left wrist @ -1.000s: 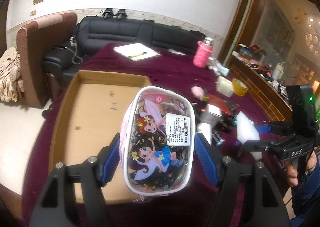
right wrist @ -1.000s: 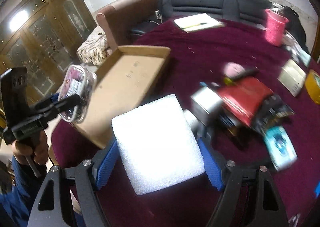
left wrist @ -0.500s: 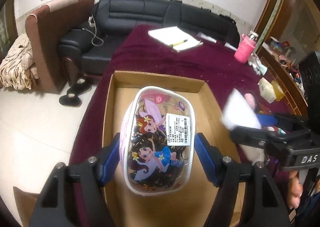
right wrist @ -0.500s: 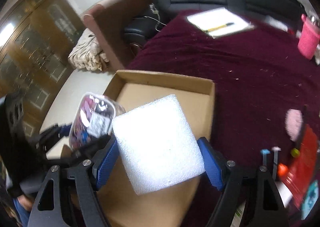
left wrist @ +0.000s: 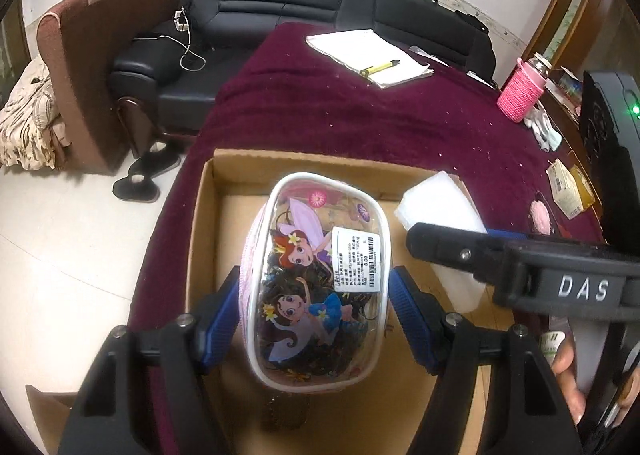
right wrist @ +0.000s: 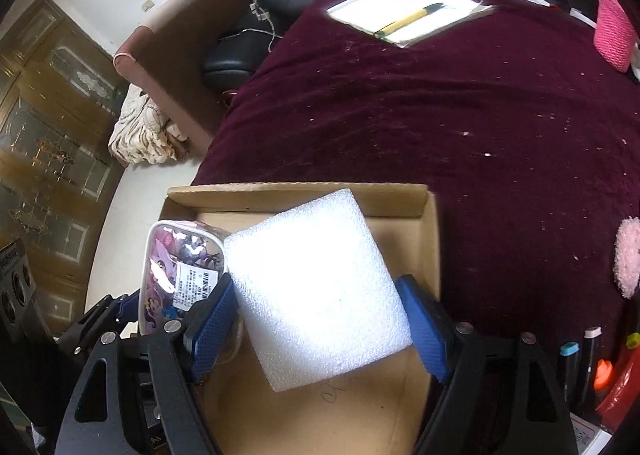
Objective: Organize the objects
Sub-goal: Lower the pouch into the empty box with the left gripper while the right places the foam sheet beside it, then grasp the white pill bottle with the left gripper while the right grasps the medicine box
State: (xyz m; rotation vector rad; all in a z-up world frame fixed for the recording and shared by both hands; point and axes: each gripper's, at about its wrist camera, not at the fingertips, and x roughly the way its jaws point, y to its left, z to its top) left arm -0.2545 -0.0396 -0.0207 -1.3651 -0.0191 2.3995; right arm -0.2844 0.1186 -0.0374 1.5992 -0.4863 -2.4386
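Observation:
My left gripper [left wrist: 314,313] is shut on a clear cartoon-print pouch [left wrist: 316,279] with a barcode label, held over the open cardboard box [left wrist: 204,223]. My right gripper [right wrist: 318,323] is shut on a white foam block [right wrist: 316,287], held over the same box [right wrist: 428,239]. The foam block [left wrist: 440,215] and the right gripper show at the right of the left wrist view. The pouch [right wrist: 180,267] shows just left of the foam in the right wrist view.
The box sits at the near left corner of a maroon-covered table [right wrist: 460,103]. On the table are a notepad with a yellow pen [left wrist: 372,53], a pink bottle [left wrist: 522,93], a pink puff [right wrist: 628,255], markers [right wrist: 576,359] and small boxes [left wrist: 566,187]. A black sofa [left wrist: 320,7] stands behind.
Both grippers have moved left over the cardboard box and lower toward it, still holding the pouch and the foam block. They now sit side by side.

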